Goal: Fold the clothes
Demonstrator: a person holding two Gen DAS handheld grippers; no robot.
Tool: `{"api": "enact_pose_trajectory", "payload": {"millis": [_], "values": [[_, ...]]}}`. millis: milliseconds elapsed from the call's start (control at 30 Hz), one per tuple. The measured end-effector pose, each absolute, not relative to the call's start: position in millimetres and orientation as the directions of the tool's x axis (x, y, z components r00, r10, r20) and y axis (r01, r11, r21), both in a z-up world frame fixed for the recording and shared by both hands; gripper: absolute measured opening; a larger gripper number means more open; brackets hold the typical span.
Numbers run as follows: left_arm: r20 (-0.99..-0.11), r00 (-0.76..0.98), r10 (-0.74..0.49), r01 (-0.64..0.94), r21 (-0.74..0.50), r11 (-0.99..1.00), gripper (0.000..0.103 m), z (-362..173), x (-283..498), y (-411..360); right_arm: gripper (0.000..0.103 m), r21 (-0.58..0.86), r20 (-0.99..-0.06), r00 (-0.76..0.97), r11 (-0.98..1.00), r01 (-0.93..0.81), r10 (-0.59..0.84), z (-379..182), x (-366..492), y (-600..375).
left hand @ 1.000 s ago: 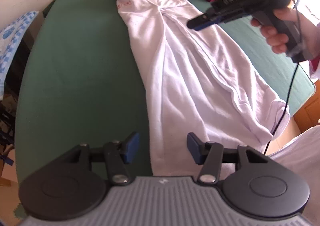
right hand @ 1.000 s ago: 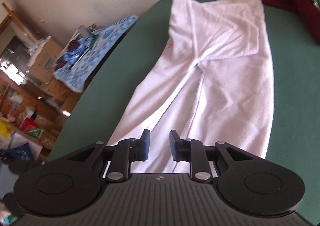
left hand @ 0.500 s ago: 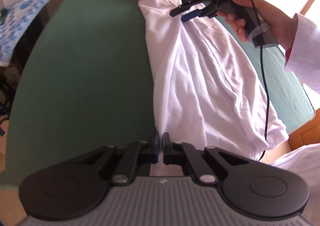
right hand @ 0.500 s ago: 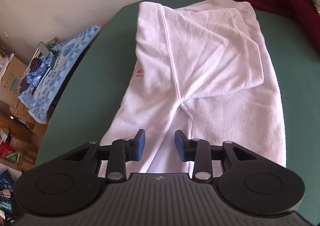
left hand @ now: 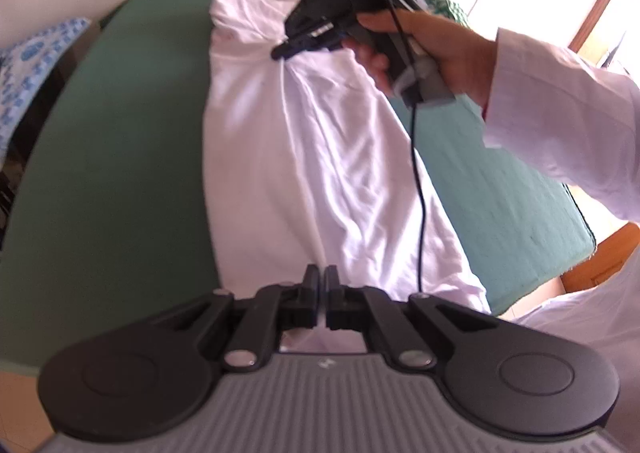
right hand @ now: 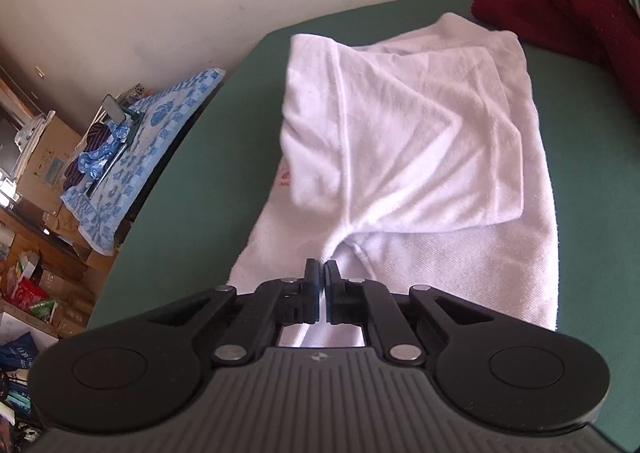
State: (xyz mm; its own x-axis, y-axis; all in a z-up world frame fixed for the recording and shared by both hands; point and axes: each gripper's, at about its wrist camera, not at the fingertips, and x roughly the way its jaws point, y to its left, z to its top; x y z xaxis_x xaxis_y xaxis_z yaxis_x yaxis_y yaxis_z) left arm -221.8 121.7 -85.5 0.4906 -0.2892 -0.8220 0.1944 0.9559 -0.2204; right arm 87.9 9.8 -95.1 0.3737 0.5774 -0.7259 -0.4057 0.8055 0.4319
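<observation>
Left wrist view showed the left hand-held gripper (left hand: 322, 279) closed on the near hem of the white shirt (left hand: 304, 157), which lay lengthwise on the green tabletop (left hand: 108, 157). The right hand-held gripper (left hand: 282, 51), its jaws having just closed, pinched a fold of the shirt near its far end.

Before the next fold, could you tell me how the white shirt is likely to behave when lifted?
The white shirt will probably go floppy: it already wrinkles and bunches where the right gripper pinches it. It looks thin and light, so it should drape and sag between the two grips, and may drag across the green table.
</observation>
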Motion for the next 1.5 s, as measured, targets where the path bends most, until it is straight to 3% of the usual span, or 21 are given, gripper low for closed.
{"api": "enact_pose_trajectory", "payload": {"millis": [167,300,367,433,567,767,800,933,1133,1300,1500], "values": [[-0.869,0.406,-0.282,0.228,-0.203,0.952,0.0,-108.7,-221.8,99.7,0.004,0.459,-0.73,0.338,0.792,-0.403,0.595,-112.8,93.3,0.9],[-0.893,0.361,-0.269,0.241,-0.19,0.952,0.003,-111.4,-234.1,99.5,0.015,0.491,-0.706,0.34,0.775,-0.397,0.621,-102.3,85.5,-25.1],[-0.894,0.371,-0.252,0.232,-0.174,0.957,0.01,-102.5,-244.0,106.2,0.015,0.54,-0.659,0.316,0.722,-0.432,0.682,-91.7,72.4,-38.4],[-0.885,0.412,-0.219,0.2,-0.146,0.969,0.015,-91.7,-246.9,114.8,0.015,0.6,-0.612,0.234,0.636,-0.484,0.755,-86.2,52.1,-42.1],[-0.867,0.456,-0.201,0.148,-0.149,0.978,0.015,-92.3,-228.9,126.3,0.014,0.659,-0.584,0.021,0.489,-0.571,0.811,-95.2,9.9,-21.4],[-0.915,0.379,-0.14,0.113,-0.104,0.988,0.015,-126.3,-224.9,131.7,0.013,0.571,-0.677,0.005,0.53,-0.627,0.736,-112.1,-17.7,-10.5],[-0.913,0.382,-0.144,0.112,-0.109,0.988,0.015,-125.2,-232.1,133.8,0.008,0.568,-0.682,0.018,0.545,-0.617,0.732,-112.8,-17.4,-14.4],[-0.933,0.346,-0.098,0.086,-0.072,0.994,0.015,-122.4,-255.3,144.1,0.015,0.551,-0.694,0.041,0.567,-0.612,0.719,-112.2,-25.3,-25.9],[-0.893,0.449,-0.029,0.096,0.017,0.995,0.017,-111.7,-247.9,146.8,0.015,0.529,-0.655,-0.107,0.353,-0.772,0.748,-99.3,-68.9,-2.4],[-0.9,0.429,-0.075,0.157,-0.007,0.988,0.016,-124.1,-235.8,143.2,0.016,0.459,-0.699,-0.112,0.323,-0.827,0.706,-101.4,-87.3,20.6],[-0.879,0.458,-0.134,0.07,-0.114,0.991,0.015,-128.8,-235.8,152.9,0.016,0.457,-0.702,-0.101,0.336,-0.824,0.705,-102.2,-89.2,22.5]]}}
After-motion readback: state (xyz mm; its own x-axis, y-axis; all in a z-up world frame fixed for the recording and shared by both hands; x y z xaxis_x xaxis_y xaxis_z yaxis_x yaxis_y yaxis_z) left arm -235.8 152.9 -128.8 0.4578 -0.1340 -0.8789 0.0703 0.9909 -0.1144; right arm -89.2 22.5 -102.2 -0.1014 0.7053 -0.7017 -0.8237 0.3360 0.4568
